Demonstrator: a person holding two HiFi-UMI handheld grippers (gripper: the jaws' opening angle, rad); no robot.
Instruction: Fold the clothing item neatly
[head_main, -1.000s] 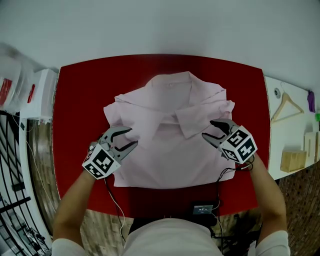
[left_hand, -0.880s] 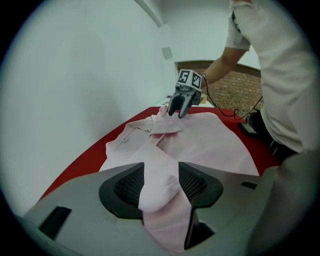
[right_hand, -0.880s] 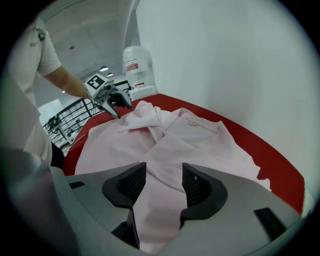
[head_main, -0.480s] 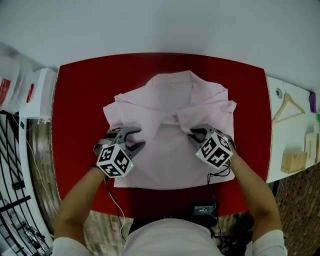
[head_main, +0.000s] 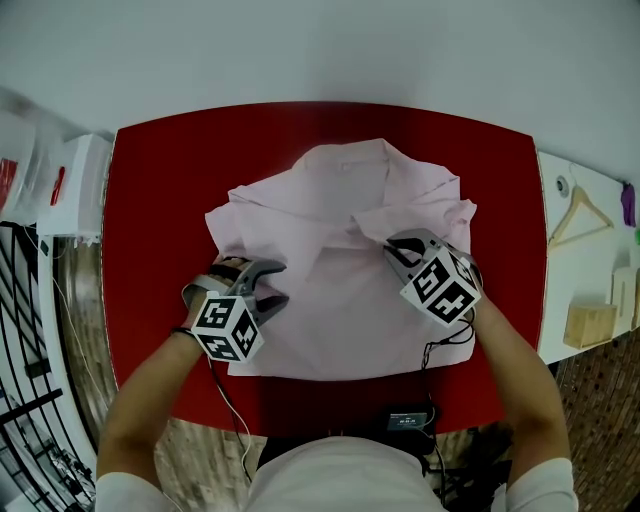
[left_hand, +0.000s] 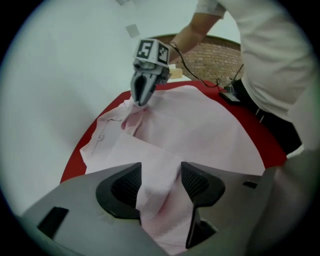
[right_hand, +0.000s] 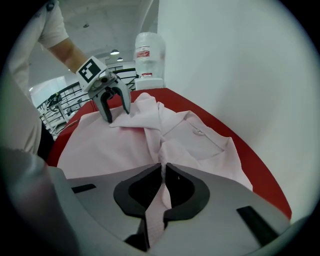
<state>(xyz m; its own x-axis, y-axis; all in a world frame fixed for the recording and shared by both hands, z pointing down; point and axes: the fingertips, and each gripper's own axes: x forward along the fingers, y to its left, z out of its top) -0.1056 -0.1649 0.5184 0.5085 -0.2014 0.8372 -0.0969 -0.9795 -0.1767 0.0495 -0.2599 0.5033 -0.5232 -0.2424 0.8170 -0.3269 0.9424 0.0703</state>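
A pale pink shirt (head_main: 340, 300) lies spread on the red table (head_main: 160, 210), collar at the far side, both sleeves folded inward. My left gripper (head_main: 274, 283) is down on the left sleeve fold. Its jaws have opened within the last second and stand wide, and a ridge of the shirt (left_hand: 160, 160) rises between the pads (left_hand: 196, 181) without being pinched. My right gripper (head_main: 394, 250) is on the right sleeve fold. Its jaws have just been closing and are shut on a thin pleat of the shirt (right_hand: 162, 150). Each gripper shows in the other's view: right gripper (left_hand: 141, 102), left gripper (right_hand: 116, 116).
A wooden hanger (head_main: 580, 212) and a wooden box (head_main: 587, 322) lie on the white surface at the right. A white box (head_main: 82, 185) stands at the left beside black railings. A small black device (head_main: 408, 415) with cables sits at the table's near edge. A water jug (right_hand: 148, 59) stands beyond the table.
My right gripper has moved left onto the sleeve fold and closed on the fabric. My left gripper has sunk and rolled, with its jaws wider over the left fold.
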